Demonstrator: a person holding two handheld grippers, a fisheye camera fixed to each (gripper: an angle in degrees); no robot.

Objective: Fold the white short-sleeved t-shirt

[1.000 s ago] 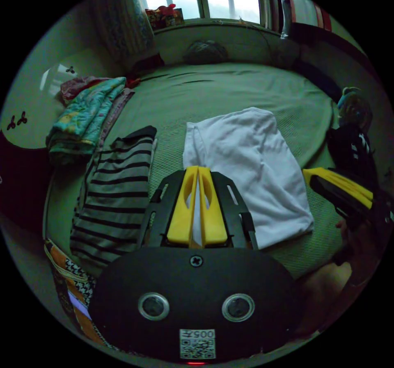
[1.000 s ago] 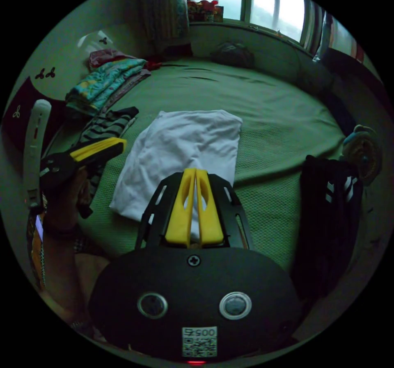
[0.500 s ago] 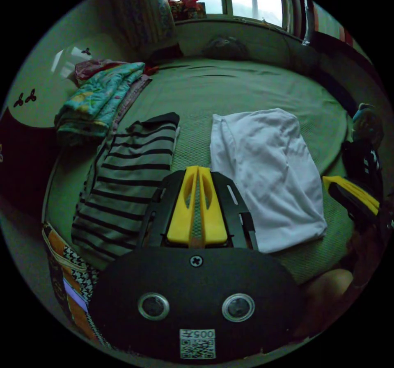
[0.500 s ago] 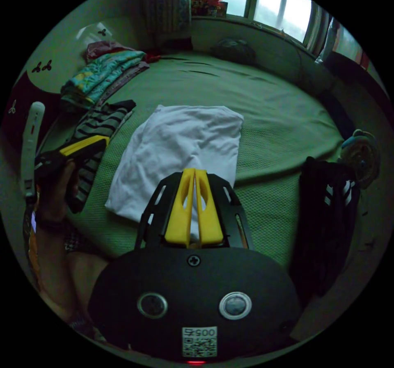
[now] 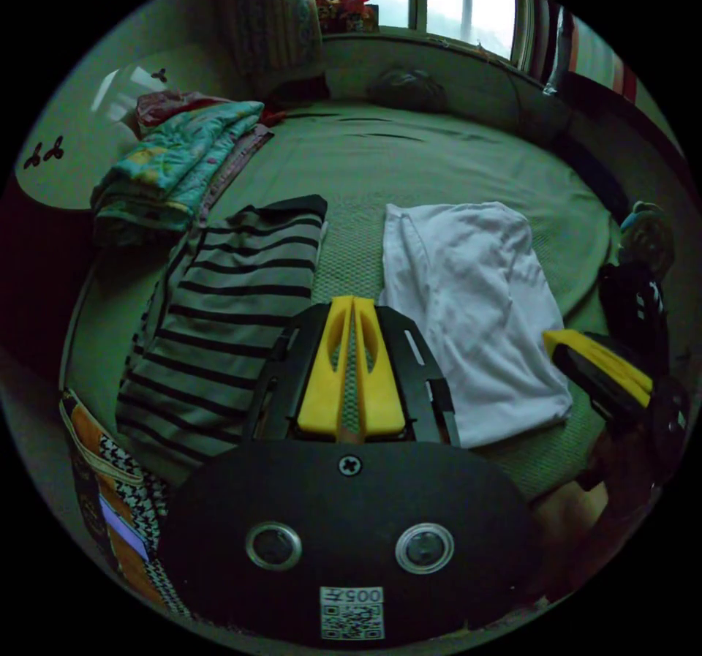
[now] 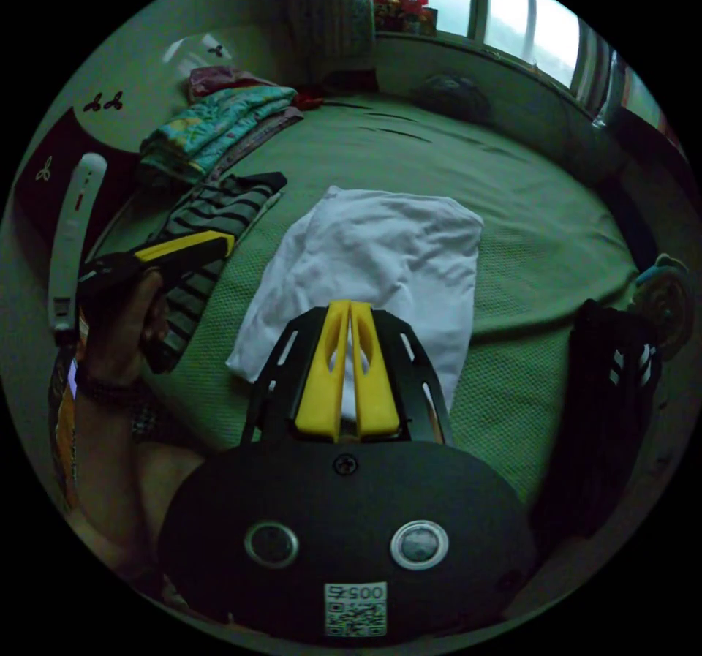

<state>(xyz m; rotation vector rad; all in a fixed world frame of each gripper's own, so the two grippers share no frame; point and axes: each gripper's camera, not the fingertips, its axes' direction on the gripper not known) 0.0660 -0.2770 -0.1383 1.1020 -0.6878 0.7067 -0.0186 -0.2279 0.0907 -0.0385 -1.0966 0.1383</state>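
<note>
So we've got the white t-shirt (image 5: 472,312) lying folded into a rough rectangle on the green bed cover (image 5: 409,159), near the edge closest to us. Our left gripper (image 5: 352,312) hangs over the bare strip of cover between the shirt and a striped black-and-grey top (image 5: 234,305), yellow jaws pressed together with nothing in them. Our right gripper (image 6: 349,319) sits above the near end of the shirt, jaws together too, and as far as we can tell it isn't pinching the fabric, though the dim light makes that hard to call. A folded teal patterned blanket (image 5: 175,166) sits farther out by the wall, and a dark garment with white stripes (image 6: 614,393) lies off to the right, well apart from the shirt.
</note>
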